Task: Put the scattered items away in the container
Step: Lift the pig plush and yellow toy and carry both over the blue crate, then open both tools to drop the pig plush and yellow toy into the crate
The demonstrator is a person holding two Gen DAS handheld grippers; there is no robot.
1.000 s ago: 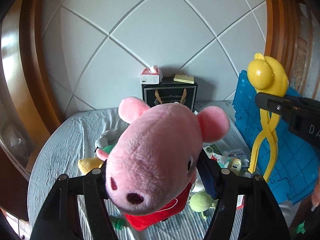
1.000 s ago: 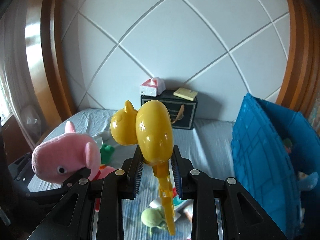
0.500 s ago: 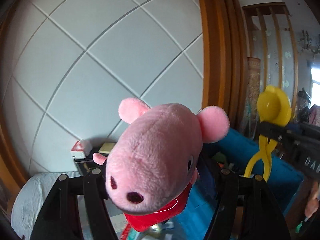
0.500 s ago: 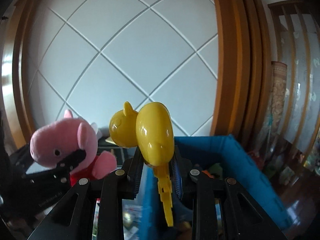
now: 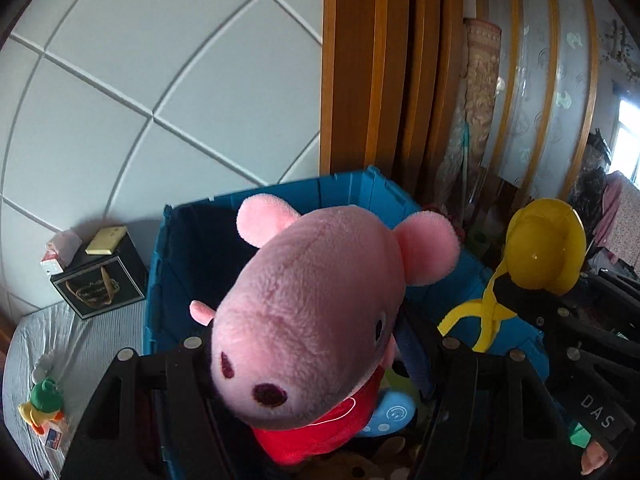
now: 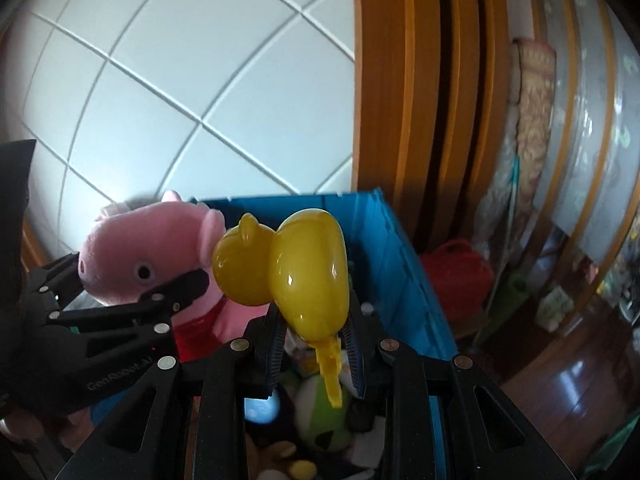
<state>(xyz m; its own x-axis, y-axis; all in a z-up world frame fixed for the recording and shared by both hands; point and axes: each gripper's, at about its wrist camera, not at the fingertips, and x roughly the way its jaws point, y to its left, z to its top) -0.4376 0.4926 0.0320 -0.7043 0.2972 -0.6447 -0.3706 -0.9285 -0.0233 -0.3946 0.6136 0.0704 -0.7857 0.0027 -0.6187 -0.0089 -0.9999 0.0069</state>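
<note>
My left gripper (image 5: 320, 344) is shut on a pink pig plush (image 5: 312, 304) with a red dress, held over the open blue crate (image 5: 348, 188). The plush also shows in the right wrist view (image 6: 132, 256), with the left gripper (image 6: 132, 308) around it. My right gripper (image 6: 314, 328) is shut on a yellow duck-shaped clamp toy (image 6: 304, 260), also above the blue crate (image 6: 400, 256). The yellow toy shows in the left wrist view (image 5: 540, 252) at the right. Several soft toys lie inside the crate.
A bed with a striped sheet (image 5: 80, 344) lies left of the crate, with a green and yellow duck toy (image 5: 42, 400) on it. A black box (image 5: 100, 284) with a tissue pack stands against the white panelled wall. Wooden frames (image 5: 372, 60) rise behind the crate.
Both grippers swung right from over the bed to above the blue crate, carrying the pig plush and the yellow toy. The crate's inside has come into view.
</note>
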